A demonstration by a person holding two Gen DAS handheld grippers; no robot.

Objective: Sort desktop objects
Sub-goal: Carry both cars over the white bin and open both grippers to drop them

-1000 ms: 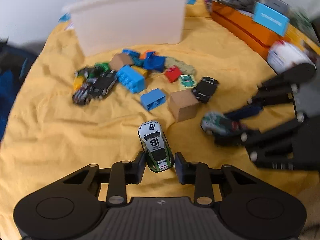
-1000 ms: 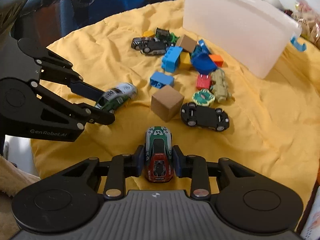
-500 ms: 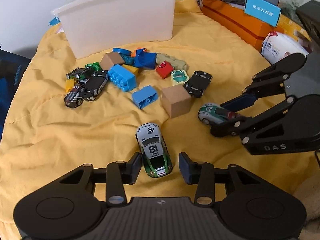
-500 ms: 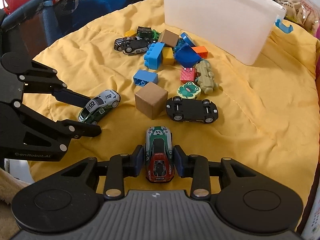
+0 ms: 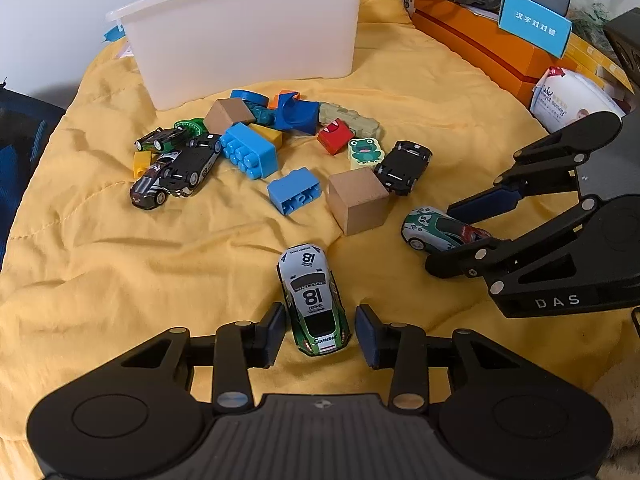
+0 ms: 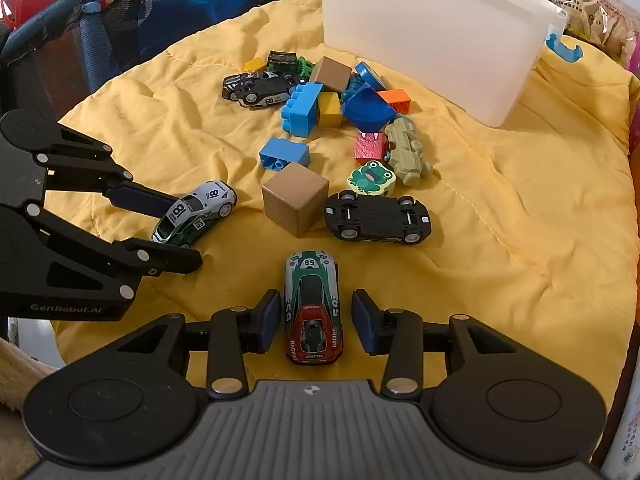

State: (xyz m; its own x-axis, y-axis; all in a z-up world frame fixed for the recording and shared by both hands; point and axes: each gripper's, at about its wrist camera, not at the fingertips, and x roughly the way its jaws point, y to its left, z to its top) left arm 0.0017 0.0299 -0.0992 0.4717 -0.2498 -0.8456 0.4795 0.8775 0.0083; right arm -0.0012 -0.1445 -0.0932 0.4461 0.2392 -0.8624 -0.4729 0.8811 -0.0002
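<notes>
While the left wrist view looks along the left tongs point(image 5: 320, 334), their pads stand apart on either side of the white-and-green car numbered 81 point(image 5: 314, 304), which sits on the yellow cloth point(image 5: 120, 264) with gaps showing on both sides. The step in hand, as I judge it, is setting cars apart from the blocks; whether this car is just set down or about to be gripped I cannot tell. To the right, the right tongs point(image 5: 460, 236) flank the green-and-red car numbered 59 point(image 5: 440, 232). Far off stands the white bin point(image 5: 248, 32).

In the right wrist view, the right tongs point(image 6: 316, 316) are likewise parted around car 59 point(image 6: 314, 312), pads clear of its flanks. The left tongs point(image 6: 168, 228) bracket car 81 point(image 6: 196, 212) on the left. Next, each pair should either close squarely on its car or back straight off without nudging it.

Counted here: two cars at the tongs, one overturned black car point(image 6: 378, 218), at least two dark cars point(image 6: 260, 88) in the far pile, two wooden cubes point(image 6: 296, 198), two blue bricks point(image 6: 285, 154), one frog tile point(image 6: 371, 178).
</notes>
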